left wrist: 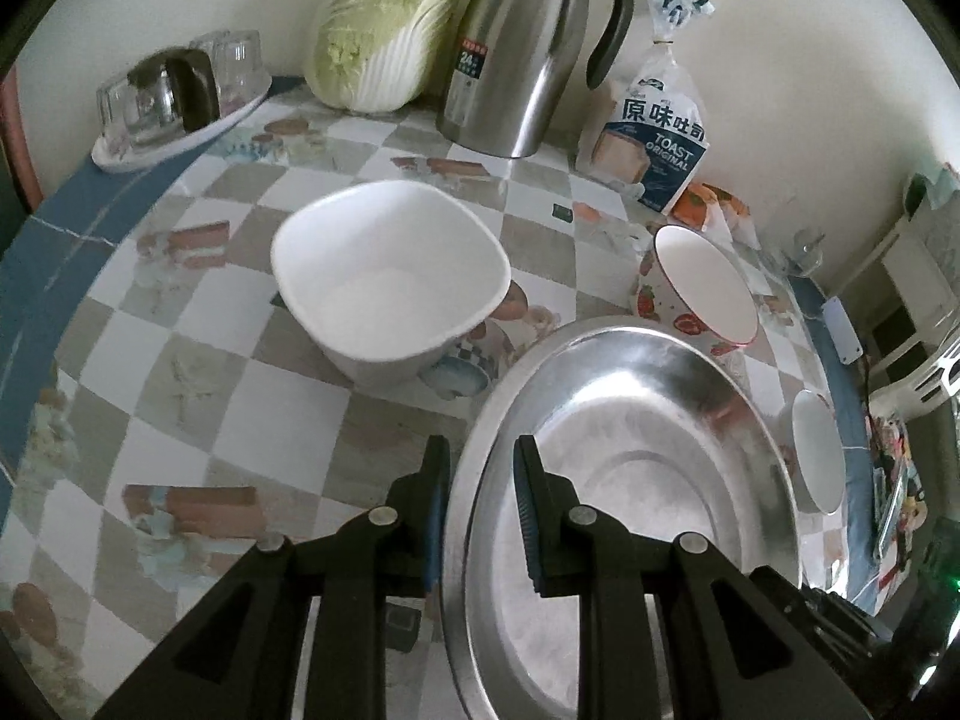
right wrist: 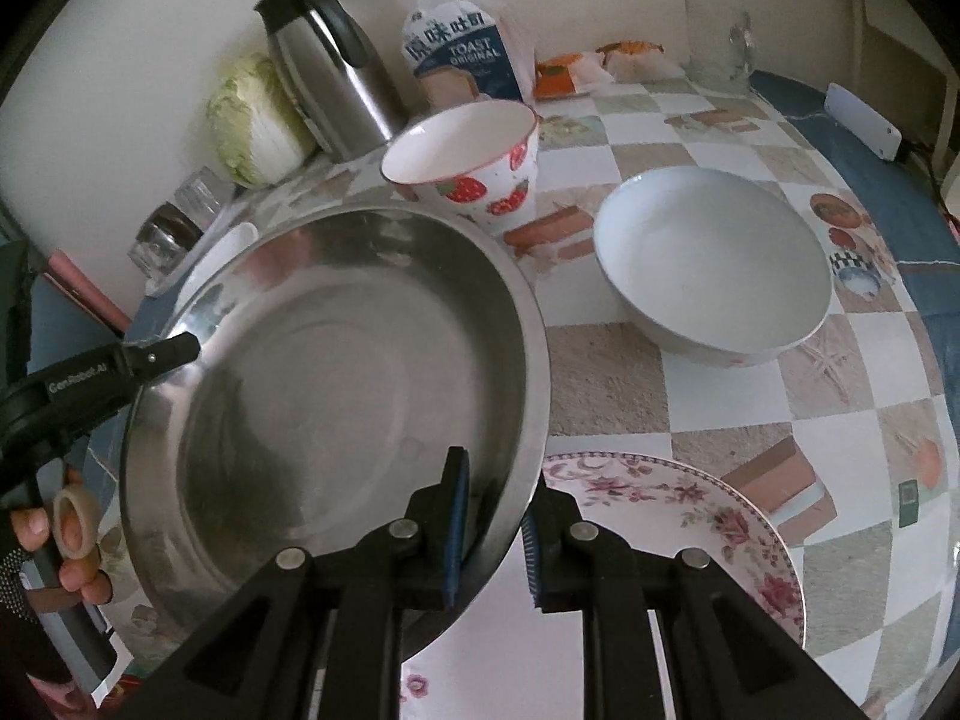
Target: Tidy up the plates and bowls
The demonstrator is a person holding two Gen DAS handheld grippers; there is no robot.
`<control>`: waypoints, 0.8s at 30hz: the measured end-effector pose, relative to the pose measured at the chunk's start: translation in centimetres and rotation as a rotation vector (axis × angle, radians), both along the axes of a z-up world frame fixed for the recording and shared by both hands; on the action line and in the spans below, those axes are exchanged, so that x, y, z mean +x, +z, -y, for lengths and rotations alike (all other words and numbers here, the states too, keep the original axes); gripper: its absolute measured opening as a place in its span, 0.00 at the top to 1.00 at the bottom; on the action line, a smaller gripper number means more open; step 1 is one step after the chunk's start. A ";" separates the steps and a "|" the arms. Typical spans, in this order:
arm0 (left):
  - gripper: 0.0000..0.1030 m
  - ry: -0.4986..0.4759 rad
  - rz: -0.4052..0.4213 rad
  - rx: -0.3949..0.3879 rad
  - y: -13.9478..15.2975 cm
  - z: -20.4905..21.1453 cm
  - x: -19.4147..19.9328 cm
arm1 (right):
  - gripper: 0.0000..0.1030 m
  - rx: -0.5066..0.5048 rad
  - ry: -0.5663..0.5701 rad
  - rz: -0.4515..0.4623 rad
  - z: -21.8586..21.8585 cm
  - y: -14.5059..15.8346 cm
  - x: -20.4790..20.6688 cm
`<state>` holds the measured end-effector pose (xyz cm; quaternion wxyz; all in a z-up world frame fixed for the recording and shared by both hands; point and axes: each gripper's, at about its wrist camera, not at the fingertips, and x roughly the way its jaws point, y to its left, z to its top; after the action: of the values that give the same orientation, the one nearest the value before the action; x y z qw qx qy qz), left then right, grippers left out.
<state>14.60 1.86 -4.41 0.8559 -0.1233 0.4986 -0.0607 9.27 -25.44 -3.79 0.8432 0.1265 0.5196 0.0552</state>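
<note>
A large steel basin [left wrist: 630,480] [right wrist: 336,396] is held between both grippers, above the table. My left gripper [left wrist: 480,504] straddles its left rim, one finger outside and one inside; it also shows in the right wrist view [right wrist: 162,354] at the basin's far edge. My right gripper [right wrist: 495,525] straddles the near right rim over a floral plate [right wrist: 690,516]. A white square bowl [left wrist: 390,282] sits mid-table. A strawberry bowl [left wrist: 702,288] [right wrist: 468,162] stands behind the basin. A white round bowl [right wrist: 714,264] [left wrist: 816,456] sits to the right.
A steel thermos [left wrist: 528,48], a napa cabbage [left wrist: 384,30] and a toast bag [left wrist: 654,120] stand along the back wall. A tray of upturned glasses [left wrist: 174,96] is at the back left. A glass mug [right wrist: 720,48] is at the back right.
</note>
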 end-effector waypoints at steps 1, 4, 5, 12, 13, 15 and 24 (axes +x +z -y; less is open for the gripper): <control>0.79 0.006 -0.008 -0.016 -0.5 -0.3 0.0 | 0.82 0.000 0.001 0.000 0.1 -0.2 0.1; 0.79 0.026 -0.041 -0.064 -1.7 -1.0 0.4 | 0.82 -0.019 0.004 0.014 -0.2 0.0 0.2; 0.79 0.029 -0.043 -0.070 -1.9 -1.1 0.5 | 0.82 -0.020 0.003 0.021 -0.3 0.0 0.2; 0.79 0.021 -0.005 -0.066 -1.3 -0.8 0.8 | 0.82 -0.040 -0.012 0.041 -0.4 0.0 0.7; 0.79 0.019 0.003 -0.071 -1.2 -0.8 0.9 | 0.82 -0.042 -0.019 0.044 -0.4 -0.1 0.9; 0.79 0.011 0.008 -0.067 -1.3 -0.6 1.2 | 0.82 -0.056 -0.031 0.046 -0.3 -0.3 1.1; 0.79 0.005 0.000 -0.055 -1.9 -0.4 1.9 | 0.82 -0.113 -0.046 0.065 -0.8 -0.4 1.7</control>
<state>16.51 2.25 -6.32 0.8523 -0.1481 0.4965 -0.0724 10.92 -24.66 -4.20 0.8665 0.0886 0.4911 0.0102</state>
